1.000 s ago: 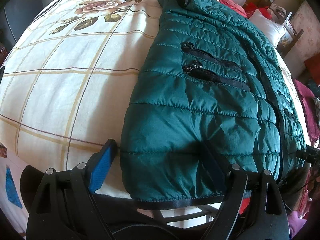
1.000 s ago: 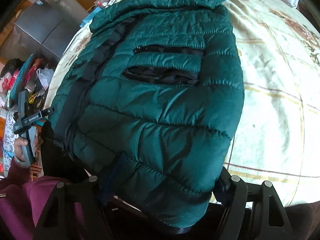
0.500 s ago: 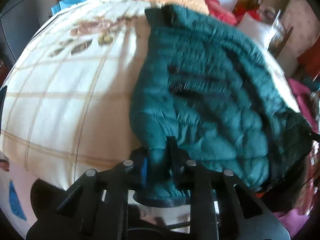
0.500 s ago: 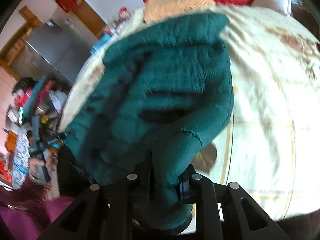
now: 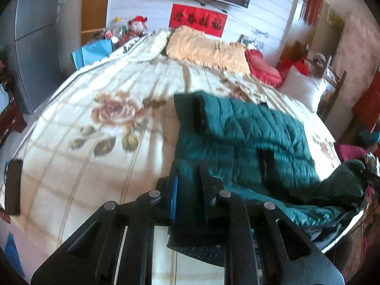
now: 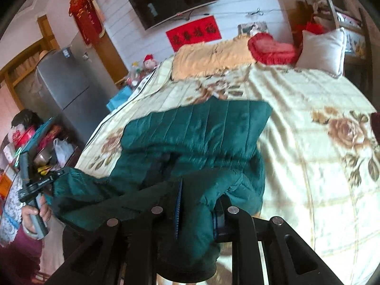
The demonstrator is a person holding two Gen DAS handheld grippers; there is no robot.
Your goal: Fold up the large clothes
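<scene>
Green puffer jacket [image 5: 249, 137] sprawled on floral bedspread [image 5: 106, 118], hem end lifted. Left gripper [image 5: 187, 190] pinching hem, right gripper [image 6: 199, 204] clamped on other corner. Pics blurry, looks bunched mid-fold.

We see the jacket [image 5: 249, 137] lying on the bed [image 5: 95, 142], near the front edge. Its near end is up off the bed, pinched between the left gripper [image 5: 188, 197] and the right gripper [image 6: 198, 204]. Behind the jacket, a blanket [image 5: 209, 49] lies at the far end of the bed. A pillow [image 6: 323, 47] sits right of the blanket. A TV [image 6: 173, 0] hangs on the wall behind the bed.
</scene>
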